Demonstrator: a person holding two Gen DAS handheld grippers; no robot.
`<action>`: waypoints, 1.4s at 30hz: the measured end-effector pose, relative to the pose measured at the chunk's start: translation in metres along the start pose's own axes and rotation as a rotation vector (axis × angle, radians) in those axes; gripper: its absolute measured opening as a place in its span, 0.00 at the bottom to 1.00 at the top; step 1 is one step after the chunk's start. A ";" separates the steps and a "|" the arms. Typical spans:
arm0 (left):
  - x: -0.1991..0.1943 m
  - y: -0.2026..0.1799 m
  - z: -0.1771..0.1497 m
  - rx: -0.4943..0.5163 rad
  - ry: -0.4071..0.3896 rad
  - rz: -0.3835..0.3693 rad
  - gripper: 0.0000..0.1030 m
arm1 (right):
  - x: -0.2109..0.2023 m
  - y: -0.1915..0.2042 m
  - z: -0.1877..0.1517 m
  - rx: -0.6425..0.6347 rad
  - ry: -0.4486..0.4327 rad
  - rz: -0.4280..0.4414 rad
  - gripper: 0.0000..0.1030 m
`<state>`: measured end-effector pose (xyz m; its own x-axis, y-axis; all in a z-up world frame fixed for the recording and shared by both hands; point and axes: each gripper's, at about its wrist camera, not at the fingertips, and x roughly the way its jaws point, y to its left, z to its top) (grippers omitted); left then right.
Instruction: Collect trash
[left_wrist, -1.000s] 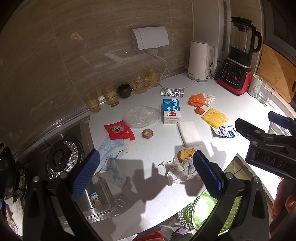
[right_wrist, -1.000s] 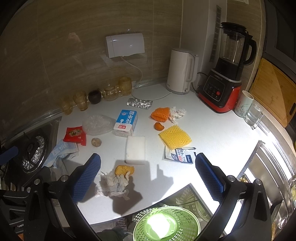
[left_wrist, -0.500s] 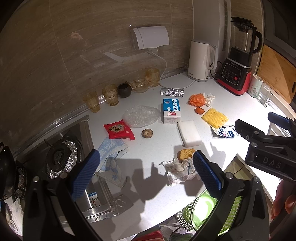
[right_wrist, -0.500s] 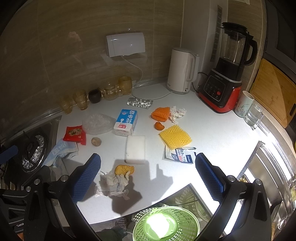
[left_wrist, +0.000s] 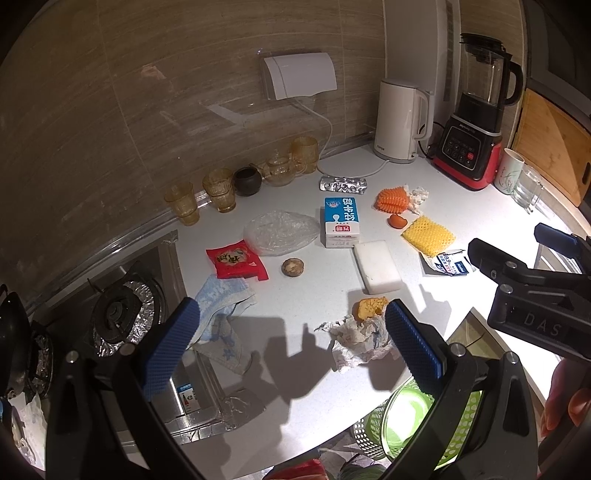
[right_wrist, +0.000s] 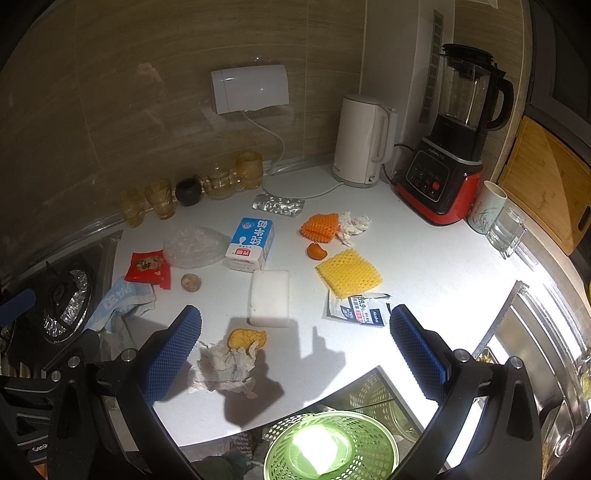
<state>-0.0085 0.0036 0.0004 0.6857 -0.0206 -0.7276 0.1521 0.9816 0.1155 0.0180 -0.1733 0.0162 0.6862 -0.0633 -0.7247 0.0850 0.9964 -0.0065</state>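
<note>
Nothing has been picked up yet: both tools hang above the near edge of the white desk (right_wrist: 424, 258), so this looks like the very start of the collecting. The left hand-held gripper (left_wrist: 291, 343) has its blue pads wide apart and empty, and the right hand-held gripper (right_wrist: 295, 350) is likewise spread and empty.

The trash is scattered over the desk. Nearest lies a crumpled tissue (right_wrist: 225, 365) with an orange peel (right_wrist: 245, 338) touching its far side. Beyond them sit a white sponge block (right_wrist: 269, 297), a milk carton (right_wrist: 251, 243), a clear plastic bag (right_wrist: 194, 245), a red snack packet (right_wrist: 147, 264), a yellow foam net (right_wrist: 349, 273), a torn wipe sachet (right_wrist: 360, 304) and a pill blister (right_wrist: 279, 205). A green basket (right_wrist: 332, 443) stands below the desk edge, directly under the right tool, and is probably where the trash goes.

The next move most likely calls for lowering one tool over the crumpled tissue, with its pads on either side, and closing gently, since the soft paper may slip or leave the peel behind.
</note>
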 end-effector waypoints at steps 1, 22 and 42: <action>0.000 -0.001 0.000 0.000 0.000 0.000 0.94 | 0.000 0.000 0.000 0.000 0.000 0.000 0.98; 0.009 -0.006 0.001 -0.011 0.020 -0.001 0.94 | 0.012 0.001 -0.001 -0.006 0.018 0.007 0.98; 0.035 0.007 0.003 -0.015 0.036 -0.040 0.94 | 0.033 0.009 0.000 0.002 0.058 0.015 0.98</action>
<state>0.0182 0.0088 -0.0223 0.6534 -0.0531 -0.7551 0.1677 0.9829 0.0759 0.0415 -0.1668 -0.0083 0.6443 -0.0445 -0.7635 0.0761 0.9971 0.0062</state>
